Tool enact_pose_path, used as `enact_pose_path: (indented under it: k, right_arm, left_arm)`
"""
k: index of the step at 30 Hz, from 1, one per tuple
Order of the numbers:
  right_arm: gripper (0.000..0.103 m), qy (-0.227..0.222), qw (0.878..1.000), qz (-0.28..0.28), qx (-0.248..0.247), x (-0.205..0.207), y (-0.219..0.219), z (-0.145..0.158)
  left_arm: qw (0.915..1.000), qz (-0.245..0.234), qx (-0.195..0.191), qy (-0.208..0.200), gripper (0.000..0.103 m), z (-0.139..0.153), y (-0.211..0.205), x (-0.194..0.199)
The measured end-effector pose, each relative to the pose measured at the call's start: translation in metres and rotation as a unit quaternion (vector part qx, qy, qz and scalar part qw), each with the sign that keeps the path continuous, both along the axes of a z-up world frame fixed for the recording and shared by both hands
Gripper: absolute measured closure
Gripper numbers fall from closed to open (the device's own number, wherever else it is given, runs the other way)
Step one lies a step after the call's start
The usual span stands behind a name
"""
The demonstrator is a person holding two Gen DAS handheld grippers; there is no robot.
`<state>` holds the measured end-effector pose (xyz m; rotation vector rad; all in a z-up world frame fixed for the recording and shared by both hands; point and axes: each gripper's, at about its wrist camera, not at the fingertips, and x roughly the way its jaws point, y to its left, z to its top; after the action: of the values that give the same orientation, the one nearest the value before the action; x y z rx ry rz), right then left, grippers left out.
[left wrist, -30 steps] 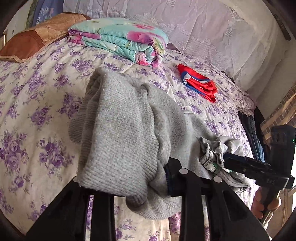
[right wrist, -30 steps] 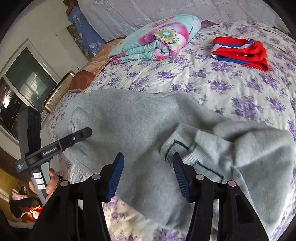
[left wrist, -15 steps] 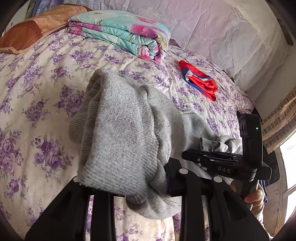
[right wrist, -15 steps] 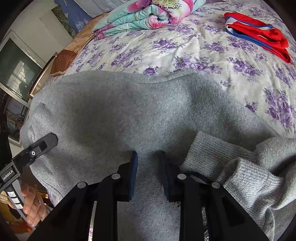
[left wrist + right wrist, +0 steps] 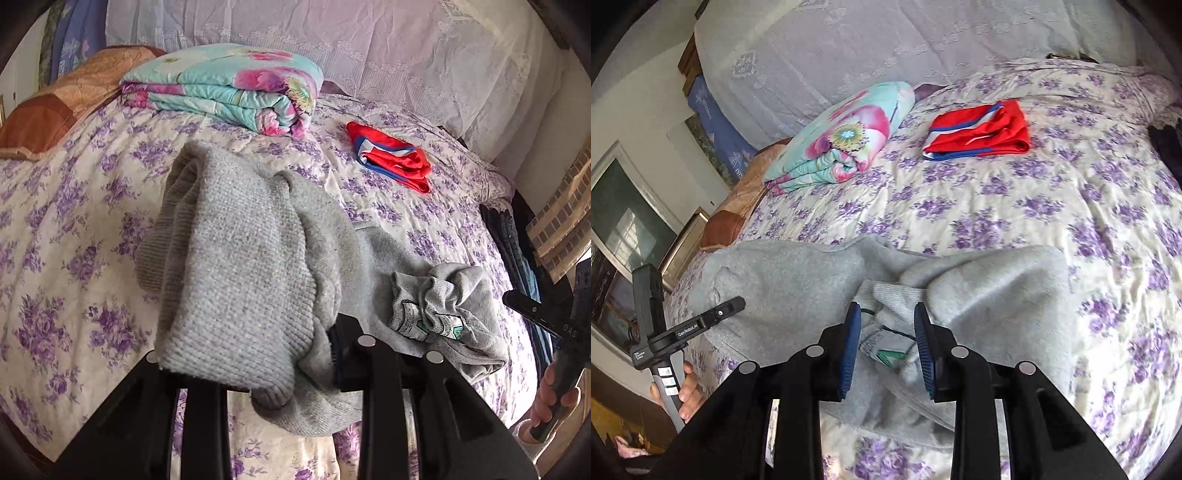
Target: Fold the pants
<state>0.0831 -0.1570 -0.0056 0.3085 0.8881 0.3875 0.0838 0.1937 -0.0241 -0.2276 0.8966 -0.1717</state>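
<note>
The grey pants (image 5: 240, 258) lie on the floral bedspread (image 5: 74, 221). One knitted end drapes over my left gripper (image 5: 258, 354), which is shut on it; the cloth hides the left finger. The bunched waistband with its white label (image 5: 424, 317) lies to the right. In the right wrist view my right gripper (image 5: 886, 343) hovers just short of that waistband (image 5: 886, 332), which shows between the blue pads (image 5: 849, 350) without being pressed. Its jaws are opening. In the left wrist view the right gripper (image 5: 524, 306) stands clear at the pants' right edge.
A folded floral quilt (image 5: 229, 96) and a brown pillow (image 5: 55, 110) sit at the head of the bed. Folded red and blue shorts (image 5: 391, 158) lie beyond the pants. Dark clothes (image 5: 513, 243) hang at the bed's right edge. A hand (image 5: 550, 398) holds the right gripper's handle.
The right gripper dipped onto the flat grey cloth with narrowed jaws, then drew back to the right; the label end now shows between its pads. The left gripper lifted a little, still holding.
</note>
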Motion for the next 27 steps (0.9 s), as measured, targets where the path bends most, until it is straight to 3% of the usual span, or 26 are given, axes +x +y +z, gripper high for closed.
enact_pose_path:
  k: [5, 11, 16, 19, 21, 22, 23, 27]
  right_arm:
    - [0.072, -0.018, 0.998, -0.042, 0.039, -0.028, -0.049, -0.008]
    - [0.072, -0.026, 0.995, -0.071, 0.067, -0.057, -0.1, -0.017]
    - [0.072, -0.035, 0.991, -0.104, 0.08, -0.079, -0.137, -0.022]
    - [0.07, -0.03, 0.988, -0.121, 0.089, -0.085, -0.152, -0.03]
    - [0.07, -0.023, 0.987, -0.126, 0.093, -0.085, -0.156, -0.036]
    - [0.07, -0.019, 0.987, -0.127, 0.094, -0.085, -0.158, -0.039]
    - [0.07, -0.016, 0.987, -0.127, 0.094, -0.085, -0.159, -0.042]
    - [0.07, -0.005, 0.988, -0.124, 0.094, -0.079, -0.157, -0.05]
  left_arm:
    - [0.995, -0.041, 0.089, -0.019, 0.076, 0.037, -0.062, -0.001]
    - [0.9816, -0.117, 0.148, -0.028, 0.076, 0.057, -0.166, 0.005]
    - [0.9655, -0.197, 0.17, 0.011, 0.076, 0.03, -0.252, 0.016]
    - [0.9522, -0.213, 0.214, 0.05, 0.074, -0.007, -0.29, 0.029]
    - [0.9439, -0.231, 0.227, 0.062, 0.05, -0.025, -0.307, 0.032]
    - [0.9439, -0.248, 0.207, 0.07, 0.02, -0.028, -0.311, 0.031]
    - [0.945, -0.256, 0.191, 0.07, 0.011, -0.027, -0.315, 0.027]
    - [0.9368, -0.294, 0.185, 0.039, 0.011, -0.008, -0.323, -0.002]
